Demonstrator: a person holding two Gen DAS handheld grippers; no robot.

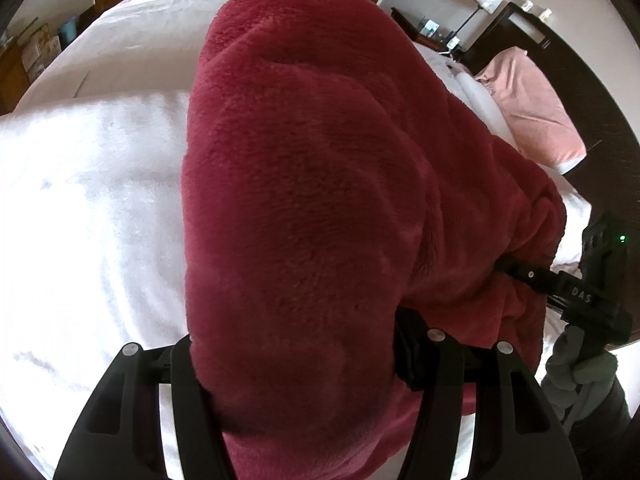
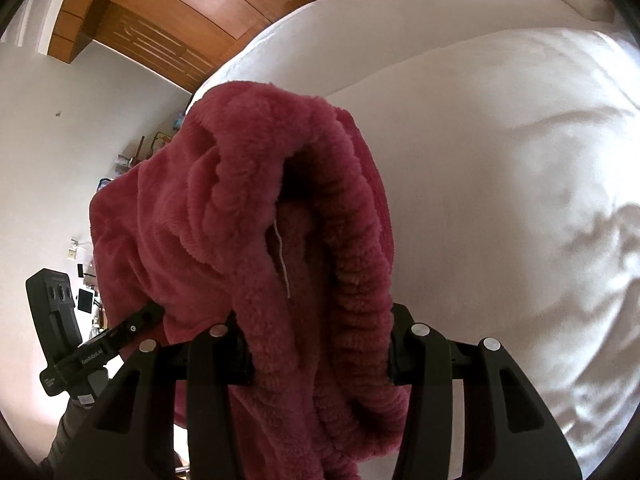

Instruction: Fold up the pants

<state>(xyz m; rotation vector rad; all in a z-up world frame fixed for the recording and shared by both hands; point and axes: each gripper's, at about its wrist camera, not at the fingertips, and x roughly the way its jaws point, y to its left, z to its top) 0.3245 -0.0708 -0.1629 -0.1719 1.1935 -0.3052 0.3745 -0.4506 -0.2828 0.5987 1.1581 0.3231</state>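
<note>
White bed (image 2: 500, 160); both tongs (image 1: 304, 364) (image 2: 320, 344) clamp red fleece pants (image 1: 320, 200).

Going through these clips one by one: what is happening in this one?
A person holds a pair of tongs in each hand, and both are clamped on red fleece pants. The left tongs grip a thick bunch of plush fabric; the right tongs grip the ribbed waistband. The pants hang bunched over a white bed, not yet laid flat.
</note>
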